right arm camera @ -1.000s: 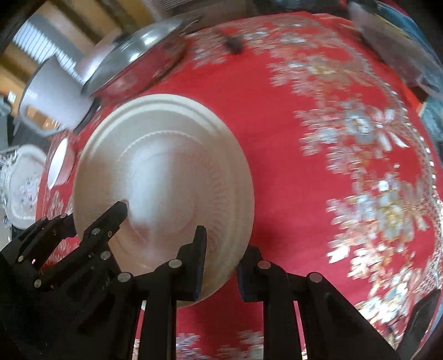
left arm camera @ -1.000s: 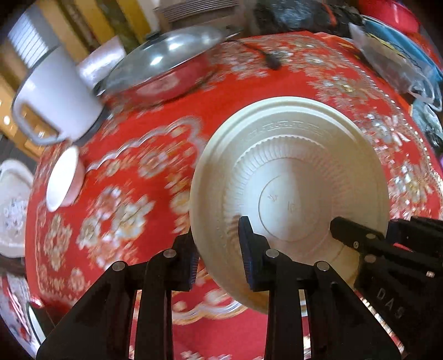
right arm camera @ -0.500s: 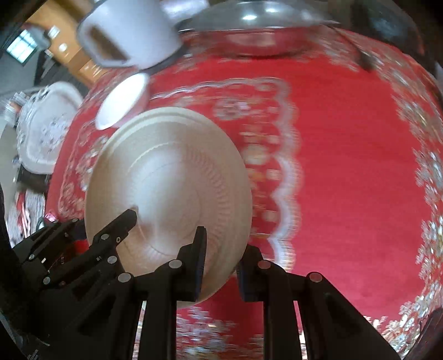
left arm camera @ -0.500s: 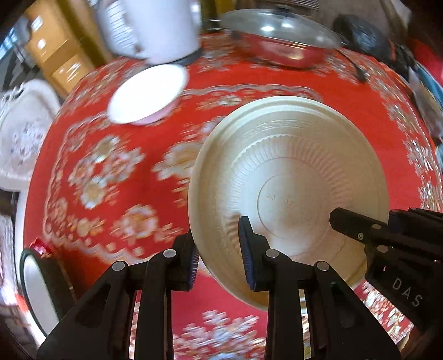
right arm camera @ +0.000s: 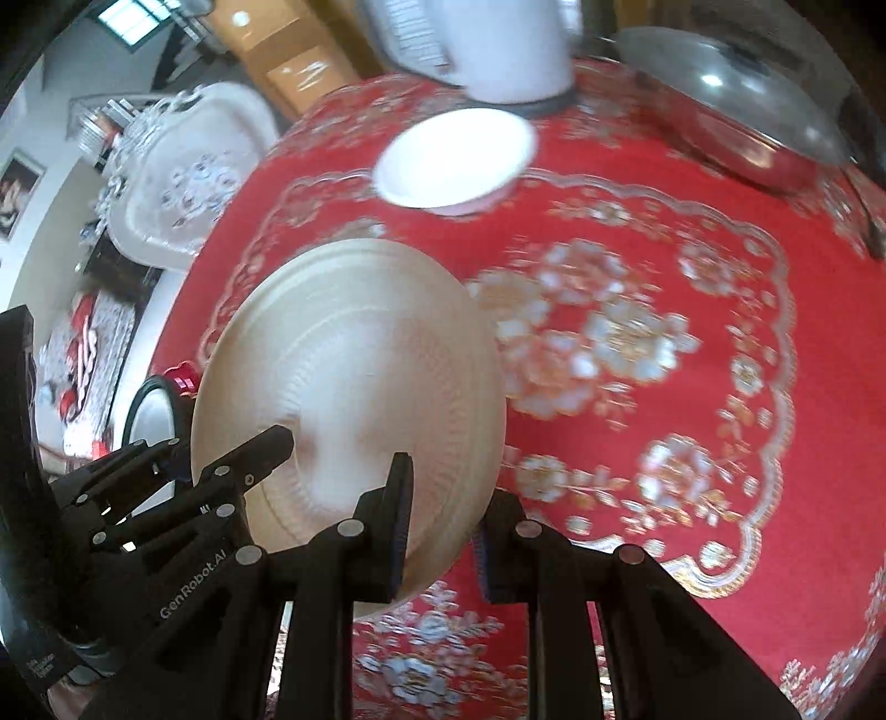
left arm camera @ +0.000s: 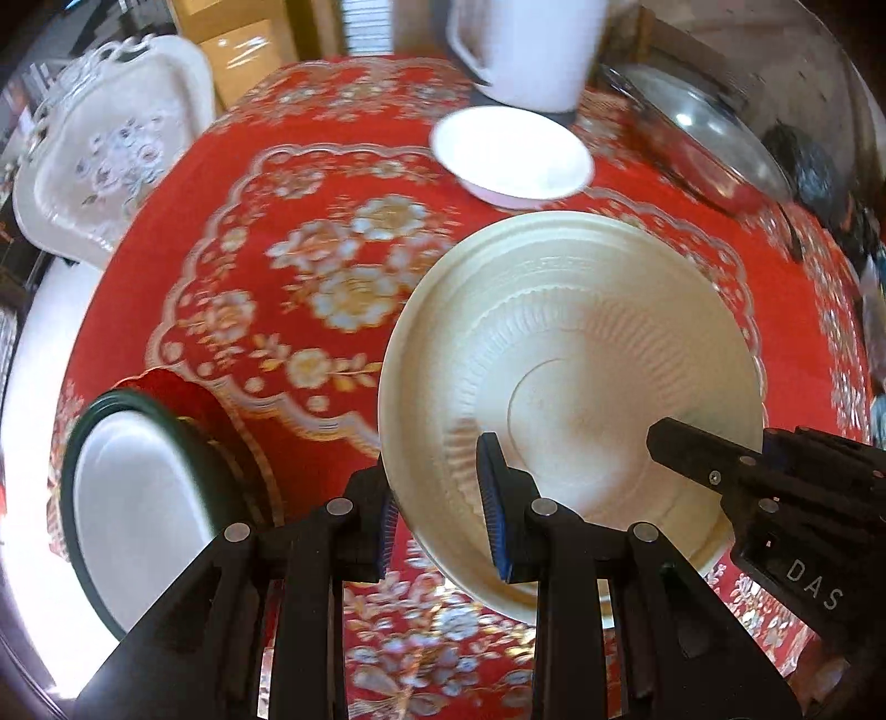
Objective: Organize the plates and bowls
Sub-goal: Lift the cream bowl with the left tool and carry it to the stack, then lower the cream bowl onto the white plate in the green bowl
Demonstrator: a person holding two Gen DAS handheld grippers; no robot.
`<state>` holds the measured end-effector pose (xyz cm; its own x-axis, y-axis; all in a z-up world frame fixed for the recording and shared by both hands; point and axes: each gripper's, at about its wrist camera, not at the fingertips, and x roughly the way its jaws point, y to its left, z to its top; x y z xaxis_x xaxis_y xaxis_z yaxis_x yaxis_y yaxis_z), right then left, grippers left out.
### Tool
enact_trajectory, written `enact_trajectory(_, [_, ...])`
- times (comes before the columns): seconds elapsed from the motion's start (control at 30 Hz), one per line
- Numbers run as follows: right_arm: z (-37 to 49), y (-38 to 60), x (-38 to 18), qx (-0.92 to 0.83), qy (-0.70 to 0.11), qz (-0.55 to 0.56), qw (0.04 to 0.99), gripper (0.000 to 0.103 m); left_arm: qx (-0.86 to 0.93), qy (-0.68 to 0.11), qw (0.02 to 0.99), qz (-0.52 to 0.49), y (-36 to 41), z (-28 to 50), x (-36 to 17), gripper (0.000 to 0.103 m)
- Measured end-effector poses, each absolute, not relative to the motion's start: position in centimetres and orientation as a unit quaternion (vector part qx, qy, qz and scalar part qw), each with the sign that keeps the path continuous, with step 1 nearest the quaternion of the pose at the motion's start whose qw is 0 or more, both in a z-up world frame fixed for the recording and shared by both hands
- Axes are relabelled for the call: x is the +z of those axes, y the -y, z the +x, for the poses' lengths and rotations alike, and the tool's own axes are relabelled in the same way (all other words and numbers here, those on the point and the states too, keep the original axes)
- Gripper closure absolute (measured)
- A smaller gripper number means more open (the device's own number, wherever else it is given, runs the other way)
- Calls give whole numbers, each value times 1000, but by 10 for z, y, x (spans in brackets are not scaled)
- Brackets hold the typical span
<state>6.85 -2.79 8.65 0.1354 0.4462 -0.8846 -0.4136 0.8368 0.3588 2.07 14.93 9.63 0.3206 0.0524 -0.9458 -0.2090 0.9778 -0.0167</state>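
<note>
Red cloth with gold and white flowers (left arm camera: 343,288) covers the round table, and everything else can be placed against the cream plate (left arm camera: 576,387) held above it. That plate is a ribbed, disposable-looking one, tilted and off the cloth, gripped from two sides. The left gripper (left arm camera: 440,509) is clamped on the plate's near-left rim, one blue-padded finger under the edge and the other on the inner face. The right gripper (right arm camera: 440,531) pinches the opposite rim in the same way; in the left wrist view its black body shows at the plate's right edge. Beyond the plate, toward the far side of the table, sits a small white bowl (left arm camera: 512,155), well apart from the plate and upright. Just behind the bowl stands a white kettle or jug (left arm camera: 531,50); the blur makes it hard to say which. To the right of the bowl, past the plate's far rim, lies a steel pan with a glass lid (left arm camera: 703,144). On the near-left side of the plate, at the table's edge, a white dish with a dark green rim (left arm camera: 138,509) sits beside something red. Farther left, off the table, an ornate white chair back (left arm camera: 111,155) with a flower print is visible.
</note>
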Motion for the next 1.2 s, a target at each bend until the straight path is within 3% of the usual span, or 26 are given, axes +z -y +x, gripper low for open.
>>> enact_trajectory(0.53, [41, -59, 113, 374, -566, -47, 733, 82, 149, -550, 812, -128, -230, -29, 127, 77])
enact_trajectory(1.2, [1, -150, 102, 441, -565, -114, 688, 81, 225, -548, 787, -173, -298, -93, 117, 77])
